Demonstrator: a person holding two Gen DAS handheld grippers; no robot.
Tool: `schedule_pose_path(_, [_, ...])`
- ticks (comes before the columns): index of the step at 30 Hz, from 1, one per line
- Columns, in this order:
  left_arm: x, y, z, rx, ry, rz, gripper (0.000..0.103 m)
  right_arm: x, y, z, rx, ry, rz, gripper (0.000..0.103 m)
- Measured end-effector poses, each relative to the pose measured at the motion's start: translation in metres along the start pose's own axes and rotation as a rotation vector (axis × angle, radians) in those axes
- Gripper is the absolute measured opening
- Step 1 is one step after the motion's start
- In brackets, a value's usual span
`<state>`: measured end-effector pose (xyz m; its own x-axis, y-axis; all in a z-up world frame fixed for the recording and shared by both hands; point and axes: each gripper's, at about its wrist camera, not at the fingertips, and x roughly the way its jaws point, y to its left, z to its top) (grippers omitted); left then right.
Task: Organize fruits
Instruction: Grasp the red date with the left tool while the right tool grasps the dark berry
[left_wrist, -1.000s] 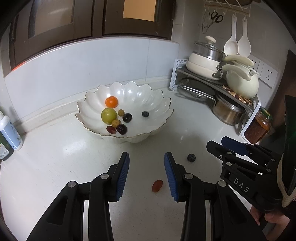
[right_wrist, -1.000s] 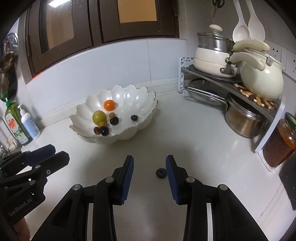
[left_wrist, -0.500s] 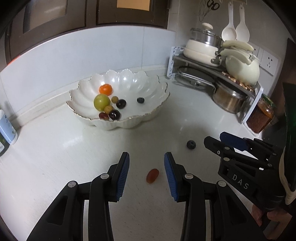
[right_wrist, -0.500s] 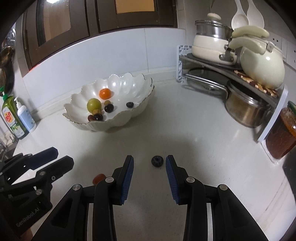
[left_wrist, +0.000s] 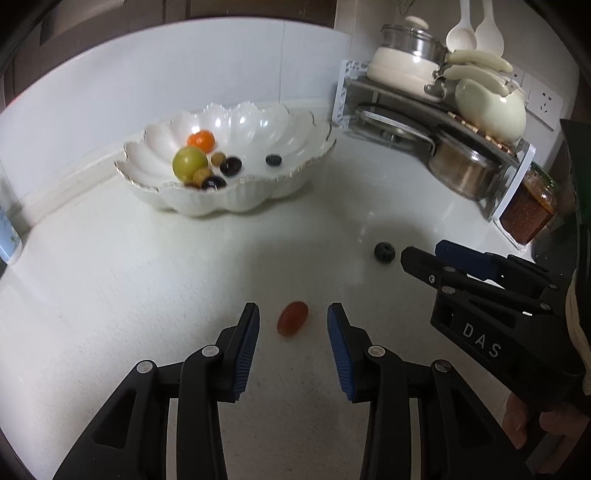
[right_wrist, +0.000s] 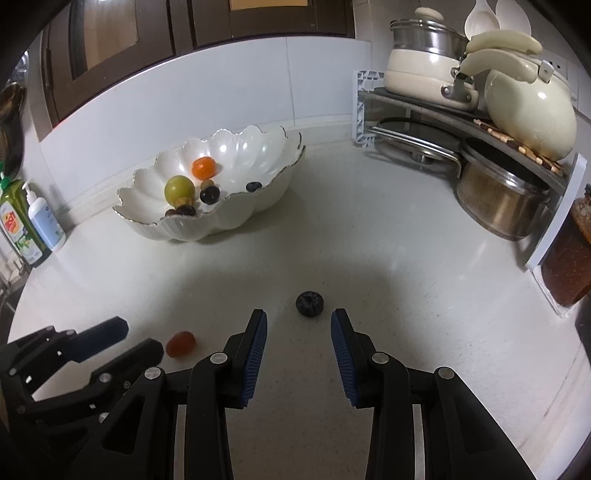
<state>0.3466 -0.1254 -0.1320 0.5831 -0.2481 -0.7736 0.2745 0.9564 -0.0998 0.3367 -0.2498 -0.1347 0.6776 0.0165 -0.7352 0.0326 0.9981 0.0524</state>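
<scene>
Both tools have closed in, jaws apart: left tool (left_wrist: 291, 323) straddles the red fruit (left_wrist: 293, 318), right tool (right_wrist: 298, 328) nears the blueberry (right_wrist: 310, 303) at twelve o'clock, so both pickups look imminent

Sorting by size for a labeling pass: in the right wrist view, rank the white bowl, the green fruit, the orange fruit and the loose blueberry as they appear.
1. white bowl
2. green fruit
3. orange fruit and blueberry: look alike, and the blueberry's nearness inflates it, so unranked.
</scene>
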Motion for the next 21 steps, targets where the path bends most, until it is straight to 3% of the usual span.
schedule_pose_path(21, [0.035,0.001,-0.004,-0.036,0.042,0.008,0.034,0.042,-0.007,0.003,0.014,0.054,-0.003,0.037])
